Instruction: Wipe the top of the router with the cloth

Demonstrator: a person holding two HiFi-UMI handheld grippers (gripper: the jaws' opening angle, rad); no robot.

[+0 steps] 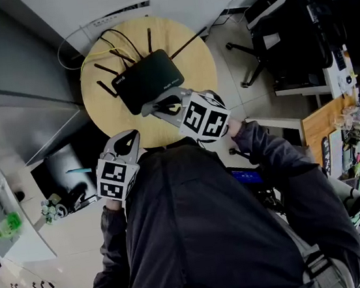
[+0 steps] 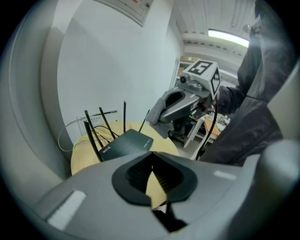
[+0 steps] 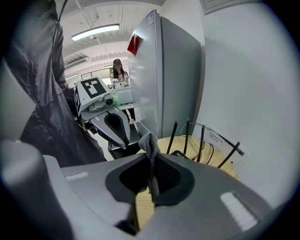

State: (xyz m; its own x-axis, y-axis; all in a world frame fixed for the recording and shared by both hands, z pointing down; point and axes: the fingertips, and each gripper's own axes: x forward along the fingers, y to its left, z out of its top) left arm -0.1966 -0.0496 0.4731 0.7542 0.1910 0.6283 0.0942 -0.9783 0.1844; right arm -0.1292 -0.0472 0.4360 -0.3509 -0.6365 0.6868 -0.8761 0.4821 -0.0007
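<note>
A black router point(image 1: 148, 79) with several upright antennas lies on a round wooden table point(image 1: 189, 60). My right gripper point(image 1: 152, 108) hovers at the router's near edge, shut on a grey cloth point(image 1: 170, 108). In the right gripper view the cloth point(image 3: 150, 145) sticks up between the jaws of that gripper point(image 3: 151, 187), with the router point(image 3: 180, 153) just beyond. In the left gripper view the right gripper point(image 2: 159, 117) holds the cloth point(image 2: 157, 124) above the router point(image 2: 126, 143). My left gripper point(image 1: 132, 138) stays by the table's near edge, shut and empty point(image 2: 152, 187).
Yellow and black cables point(image 1: 121, 46) run off the table's far side to the wall. A tall grey cabinet point(image 3: 178, 70) stands left of the table. A black office chair point(image 1: 284, 34) and cluttered desks point(image 1: 347, 118) fill the right side. A person point(image 3: 118, 70) stands far behind.
</note>
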